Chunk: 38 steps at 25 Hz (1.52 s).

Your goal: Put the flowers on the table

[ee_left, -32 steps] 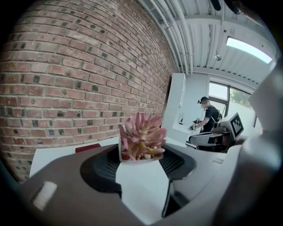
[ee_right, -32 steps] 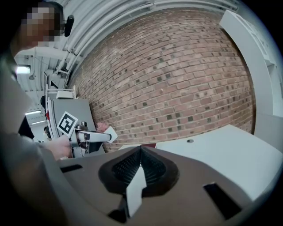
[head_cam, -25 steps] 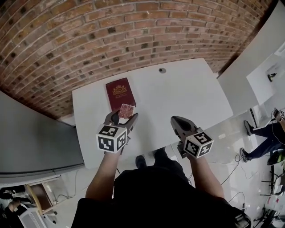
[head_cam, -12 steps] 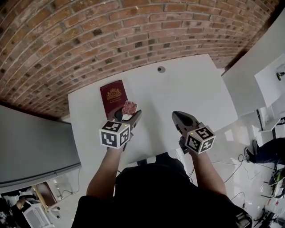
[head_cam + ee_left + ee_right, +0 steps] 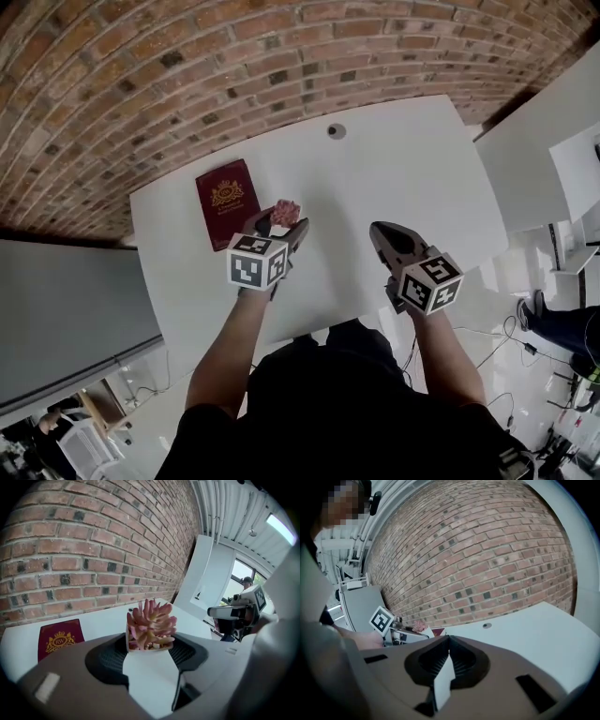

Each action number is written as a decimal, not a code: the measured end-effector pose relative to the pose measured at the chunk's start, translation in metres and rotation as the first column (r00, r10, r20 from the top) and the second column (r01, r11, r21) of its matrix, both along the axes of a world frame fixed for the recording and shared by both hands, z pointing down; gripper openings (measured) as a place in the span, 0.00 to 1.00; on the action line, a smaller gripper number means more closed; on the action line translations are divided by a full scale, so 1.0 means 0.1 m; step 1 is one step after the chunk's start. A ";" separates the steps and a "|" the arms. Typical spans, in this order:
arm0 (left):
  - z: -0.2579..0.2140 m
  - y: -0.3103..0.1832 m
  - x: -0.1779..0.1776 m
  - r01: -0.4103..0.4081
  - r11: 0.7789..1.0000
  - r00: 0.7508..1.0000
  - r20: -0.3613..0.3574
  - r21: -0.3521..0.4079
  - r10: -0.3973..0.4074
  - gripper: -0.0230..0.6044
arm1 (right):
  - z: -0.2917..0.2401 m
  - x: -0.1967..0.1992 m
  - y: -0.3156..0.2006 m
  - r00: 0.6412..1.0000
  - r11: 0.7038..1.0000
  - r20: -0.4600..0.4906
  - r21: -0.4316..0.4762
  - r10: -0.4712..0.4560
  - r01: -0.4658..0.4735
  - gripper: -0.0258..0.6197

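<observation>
One flower pot (image 5: 285, 212) being pinched by left gripper (image 5: 282, 221), frame centre, over table (image 5: 412, 178), near red booklet (image 5: 223, 200) | right gripper (image 5: 379, 231) pressing jaws together, empty

- Pot (image 5: 149, 647): sides buried between left gripper (image 5: 150, 643) pads; only rim and flowers (image 5: 151, 623) on show. White wall not separable from white table (image 5: 108, 620) below.
- Booklet (image 5: 58, 639): near edge cut off by gripper body; crest lettering too small to read.
- Round thing (image 5: 336, 131), far table edge: too small to identify.
- Table, near edge: hidden behind arms and torso.
- Bystander (image 5: 562, 323): cut off at right edge of head view.
</observation>
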State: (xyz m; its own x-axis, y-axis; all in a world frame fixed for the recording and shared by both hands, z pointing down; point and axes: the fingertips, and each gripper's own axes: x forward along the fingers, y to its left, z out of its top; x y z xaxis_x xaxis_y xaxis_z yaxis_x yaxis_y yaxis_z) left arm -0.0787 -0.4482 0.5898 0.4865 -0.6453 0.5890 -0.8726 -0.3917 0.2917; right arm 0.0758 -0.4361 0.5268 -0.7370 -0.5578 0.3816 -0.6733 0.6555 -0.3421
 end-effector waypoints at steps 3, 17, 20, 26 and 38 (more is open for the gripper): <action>0.23 -0.06 0.04 -0.003 1.000 1.000 0.015 -0.029 0.003 0.48 | 0.08 0.03 -0.05 1.000 1.000 -0.017 -0.018 -0.005 0.005 0.06; 1.04 -0.28 0.25 -0.022 0.994 1.000 0.016 -0.111 0.023 0.48 | 0.33 0.09 -0.04 0.999 0.997 -0.046 -0.071 -0.025 0.022 0.06; 1.16 -0.30 0.27 -0.024 0.992 0.999 0.035 -0.127 0.029 0.48 | 0.37 0.14 -0.04 0.999 0.997 -0.046 -0.079 -0.018 0.015 0.06; 1.34 -0.32 0.33 -0.050 0.985 0.996 0.066 -0.165 0.062 0.48 | 0.40 0.14 -0.09 0.999 0.996 -0.034 -0.088 -0.012 0.009 0.06; 1.51 -0.28 0.36 -0.079 0.980 0.987 0.124 -0.185 0.103 0.48 | 0.43 0.13 -0.05 1.000 0.995 -0.007 -0.102 0.005 -0.006 0.06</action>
State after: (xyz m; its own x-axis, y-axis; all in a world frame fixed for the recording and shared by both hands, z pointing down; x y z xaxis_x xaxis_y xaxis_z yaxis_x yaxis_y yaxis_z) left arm -0.0423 -0.4759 0.7408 0.4483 -0.4806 0.7537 -0.8713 -0.4233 0.2484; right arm 0.0888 -0.4415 0.5702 -0.7315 -0.5199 0.4412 -0.6790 0.6139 -0.4025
